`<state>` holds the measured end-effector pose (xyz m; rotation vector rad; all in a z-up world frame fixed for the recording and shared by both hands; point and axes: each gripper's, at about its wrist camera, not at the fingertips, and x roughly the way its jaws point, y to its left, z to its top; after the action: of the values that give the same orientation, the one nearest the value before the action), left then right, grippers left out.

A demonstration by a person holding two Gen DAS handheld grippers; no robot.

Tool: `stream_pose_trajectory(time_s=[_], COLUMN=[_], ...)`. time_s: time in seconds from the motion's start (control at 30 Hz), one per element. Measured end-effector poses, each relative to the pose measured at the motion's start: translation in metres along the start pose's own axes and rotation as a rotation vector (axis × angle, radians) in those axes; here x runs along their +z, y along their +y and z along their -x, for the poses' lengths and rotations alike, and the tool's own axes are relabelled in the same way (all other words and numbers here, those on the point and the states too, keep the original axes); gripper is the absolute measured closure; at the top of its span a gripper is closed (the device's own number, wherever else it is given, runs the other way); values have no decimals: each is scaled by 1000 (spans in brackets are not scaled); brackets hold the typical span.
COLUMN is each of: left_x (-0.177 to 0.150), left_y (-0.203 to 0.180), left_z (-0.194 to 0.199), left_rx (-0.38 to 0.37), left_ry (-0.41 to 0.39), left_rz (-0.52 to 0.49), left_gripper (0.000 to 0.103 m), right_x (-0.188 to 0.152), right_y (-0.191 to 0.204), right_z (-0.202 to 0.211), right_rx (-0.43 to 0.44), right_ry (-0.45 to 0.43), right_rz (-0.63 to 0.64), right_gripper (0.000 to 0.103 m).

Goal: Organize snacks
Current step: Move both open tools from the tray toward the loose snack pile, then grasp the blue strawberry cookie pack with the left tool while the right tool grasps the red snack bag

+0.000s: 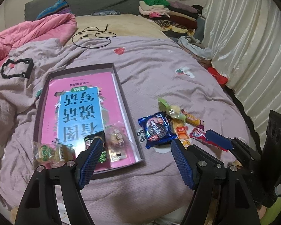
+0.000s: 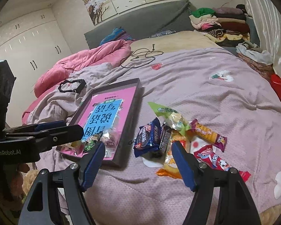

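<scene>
Both the left tool and the right tool are hanging wide open, seemingly empty, over the snack pile beside the tray.

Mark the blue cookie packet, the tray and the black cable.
blue cookie packet (image 1: 158, 127), left wrist view, centre of wrapper
tray (image 1: 128, 112), left wrist view, right wall
black cable (image 2: 140, 55), right wrist view, coil on bedding

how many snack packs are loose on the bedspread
7, clustered right of the box: green pack, clear pack, blue pack, black bar, orange pack, yellow bar, red bar; others may hide underneath.
</scene>
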<state>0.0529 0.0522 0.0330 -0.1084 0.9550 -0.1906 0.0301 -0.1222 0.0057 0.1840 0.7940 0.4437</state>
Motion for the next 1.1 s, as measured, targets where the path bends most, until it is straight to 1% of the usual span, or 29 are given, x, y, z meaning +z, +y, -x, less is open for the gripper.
stream_pose_trajectory(time_s=[0.27,0.47,0.6,0.77,0.97,1.1], left_x=[-4,-8,-10,-12,-9,-5], left_y=[-12,-23,-30,-36,-36,-36], left_z=[-6,-15,-22,-36,-51,-62], left_rx=[-27,-61,-84,-122,-150,-164], left_ry=[25,55,74,114,150,166], left_rz=[-18,-26,-27,-4,31,62], left_gripper=[26,26,26,26,26,27], right_x=[-12,-26,-34,-42,-48,-48], right_y=[-13,-29,-45,-67,-86,-96], right_z=[3,1,-3,-7,-13,-20], right_rx=[-30,-47,-63,-79,-121,-126], right_ry=[22,72,98,102,99,87], right_rz=[-50,-121,-199,-295,-356,-370], right_gripper=[30,30,30,30,30,31])
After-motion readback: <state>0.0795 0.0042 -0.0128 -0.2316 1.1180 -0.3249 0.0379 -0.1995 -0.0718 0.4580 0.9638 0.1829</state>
